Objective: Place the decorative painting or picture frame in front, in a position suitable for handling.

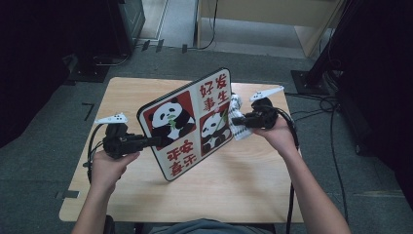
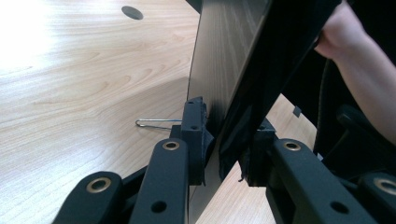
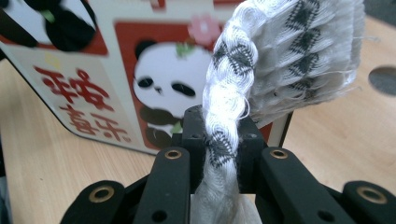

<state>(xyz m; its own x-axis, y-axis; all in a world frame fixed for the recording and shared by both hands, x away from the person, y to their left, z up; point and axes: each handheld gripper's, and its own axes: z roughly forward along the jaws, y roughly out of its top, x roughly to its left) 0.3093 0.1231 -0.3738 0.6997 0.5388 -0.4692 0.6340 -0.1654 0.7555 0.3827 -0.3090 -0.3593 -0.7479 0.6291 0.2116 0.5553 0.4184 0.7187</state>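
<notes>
Now, panda board (image 1: 187,124) held tilted above the table (image 1: 253,190), its edge clamped by the left gripper (image 1: 155,141), white cloth (image 1: 237,119) pinched in the closed right gripper (image 1: 236,120) beside the board

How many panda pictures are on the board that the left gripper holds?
2. One panda is on the upper-left red square of the board; the other panda is on the lower-right square, next to the cloth.

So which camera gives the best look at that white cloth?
The right gripper view: the cloth is close up, bunched and clamped between the jaws, its grey zigzag pattern clear. In the high view the cloth is a small patch beside the panda board.
</notes>
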